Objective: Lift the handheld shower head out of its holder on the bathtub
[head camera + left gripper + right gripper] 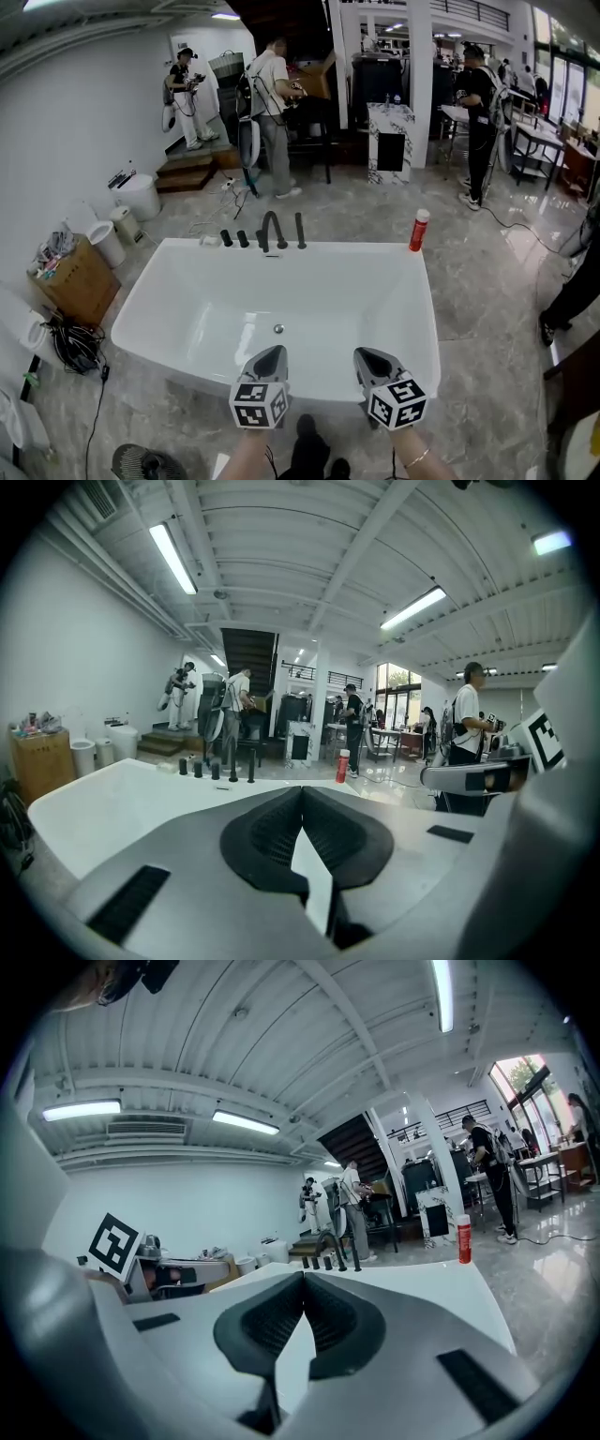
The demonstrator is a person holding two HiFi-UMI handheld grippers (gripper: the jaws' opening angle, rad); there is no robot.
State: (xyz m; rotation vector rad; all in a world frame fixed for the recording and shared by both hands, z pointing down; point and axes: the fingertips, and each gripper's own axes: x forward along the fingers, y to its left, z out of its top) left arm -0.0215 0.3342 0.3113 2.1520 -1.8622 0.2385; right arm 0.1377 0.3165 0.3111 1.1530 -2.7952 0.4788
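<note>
The white bathtub (187, 323) lies below me. A set of black fittings stands on its far rim. The handheld shower head (300, 231) is the slim upright black rod at the right end of that set. It stands in its holder beside the arched spout (272, 230). It also shows small and far off in the left gripper view (250, 765) and the right gripper view (354, 1254). My left gripper (270, 351) and right gripper (369, 353) hover side by side over the near rim, far from the fittings. Both are shut and hold nothing (302, 789) (303, 1276).
A red bottle (419, 230) stands on the tub's far right corner. A cardboard box (80, 277), white bins (141, 197) and a coil of cables (75, 342) crowd the floor at the left. People stand at the back, and someone's dark shoe (548, 328) is at the right.
</note>
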